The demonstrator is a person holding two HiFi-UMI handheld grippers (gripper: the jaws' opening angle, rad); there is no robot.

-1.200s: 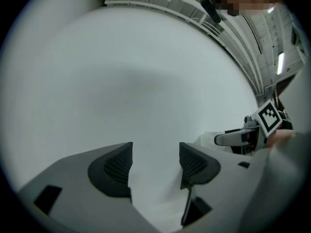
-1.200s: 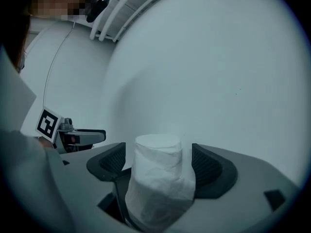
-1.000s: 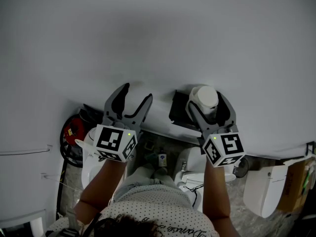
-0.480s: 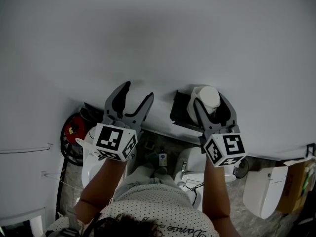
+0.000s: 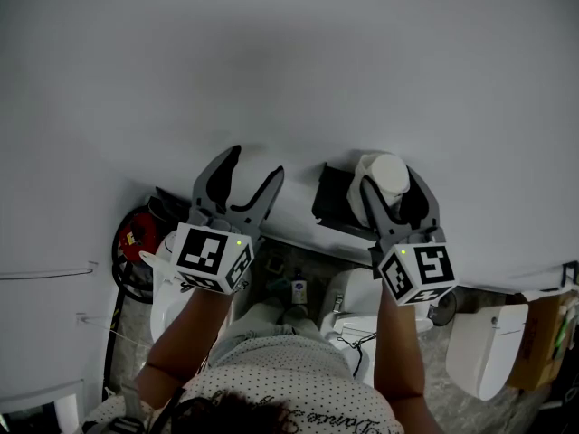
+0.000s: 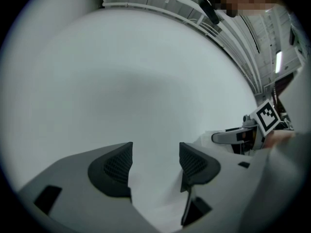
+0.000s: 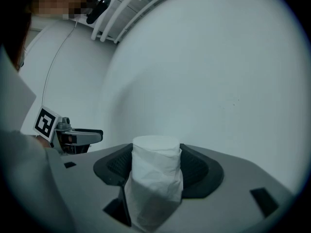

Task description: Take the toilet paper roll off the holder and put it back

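The toilet paper roll (image 7: 154,188) stands upright at the black holder (image 5: 330,202) on the wall (image 5: 289,61), straight ahead of the right tool (image 7: 155,161), whose jaws have just been closing and now pinch it from 2 sides, its round end facing up. The left tool (image 6: 155,161) hangs level to the left of the holder, jaws spread with only bare wall between them, so of the 2 tools the right is the nearer. Since the roll's long axis runs up and down, across the jaws' closing line, the coming move is probably a straight lift along that axis to clear the holder.
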